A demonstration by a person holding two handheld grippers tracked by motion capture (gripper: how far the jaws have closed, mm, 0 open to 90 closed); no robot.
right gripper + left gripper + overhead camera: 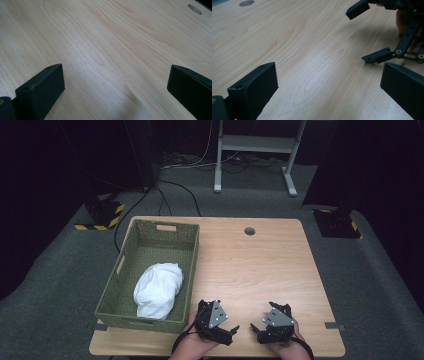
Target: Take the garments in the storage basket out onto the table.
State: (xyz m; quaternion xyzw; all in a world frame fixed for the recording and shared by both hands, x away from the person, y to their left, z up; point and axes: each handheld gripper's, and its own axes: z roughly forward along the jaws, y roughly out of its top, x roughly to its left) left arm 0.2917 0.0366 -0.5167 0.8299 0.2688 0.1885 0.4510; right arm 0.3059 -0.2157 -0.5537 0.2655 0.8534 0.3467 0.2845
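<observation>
The wooden table (260,265), pale and smooth-grained with a round cable hole (249,231) near its far edge, is kept bare on the right as working space. A rectangular woven green basket (187,285) is set on its left half. A white cloth (157,289), soft and bunched, is held inside it, toward the near end. The left gripper (231,331) and right gripper (256,330) are rested low at the near edge, jaws spread apart and empty, well apart from the cloth, judged ready to reach.
</observation>
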